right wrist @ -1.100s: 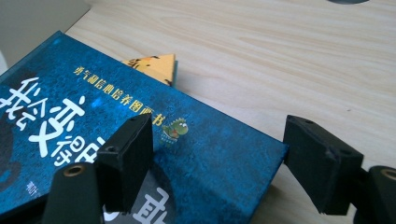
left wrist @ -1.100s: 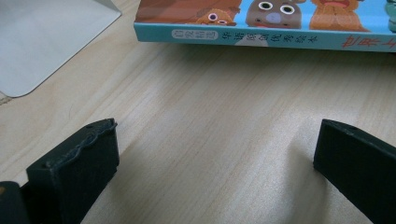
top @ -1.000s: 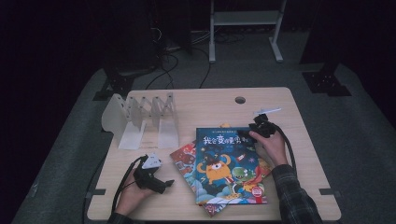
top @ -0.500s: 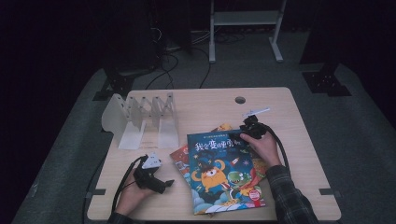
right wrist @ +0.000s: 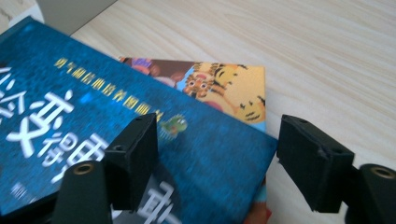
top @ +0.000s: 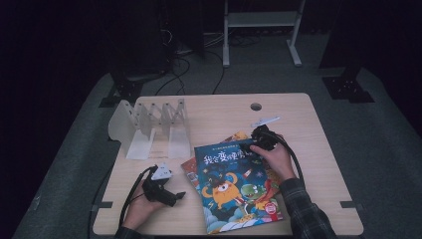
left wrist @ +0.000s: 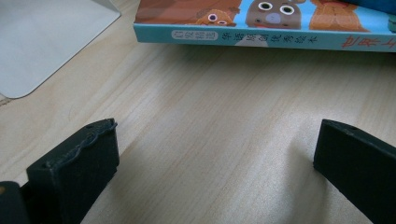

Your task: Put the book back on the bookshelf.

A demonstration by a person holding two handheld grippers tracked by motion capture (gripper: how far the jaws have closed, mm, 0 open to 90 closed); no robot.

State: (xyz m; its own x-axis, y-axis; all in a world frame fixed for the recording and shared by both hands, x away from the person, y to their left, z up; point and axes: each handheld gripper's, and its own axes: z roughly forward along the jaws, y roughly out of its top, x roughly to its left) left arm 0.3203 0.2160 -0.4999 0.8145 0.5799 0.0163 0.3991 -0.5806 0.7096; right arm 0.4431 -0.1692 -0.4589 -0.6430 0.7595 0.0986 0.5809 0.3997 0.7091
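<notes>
A blue picture book (top: 234, 186) with an orange monster on its cover lies on top of a small stack near the table's front. Under it, a book with a tiger (right wrist: 229, 88) sticks out at the far corner. My right gripper (top: 249, 148) is at the blue book's far right corner. In the right gripper view its jaws (right wrist: 217, 154) stand wide, with that corner of the blue book (right wrist: 93, 126) between them; they have just been closing a little. My left gripper (top: 176, 195) rests open at the front left, over bare wood (left wrist: 215, 154), facing a teal book spine (left wrist: 261, 39).
A white accordion book rack (top: 149, 127) stands at the table's back left; its base plate (left wrist: 42, 37) lies ahead of the left gripper. A cable hole (top: 256, 106) sits near the back edge. Bare tabletop (top: 318, 149) lies to the right of the books.
The blue book has slid left and toward the front across the stack, and the right hand has moved left with it. The left gripper has stayed put.
</notes>
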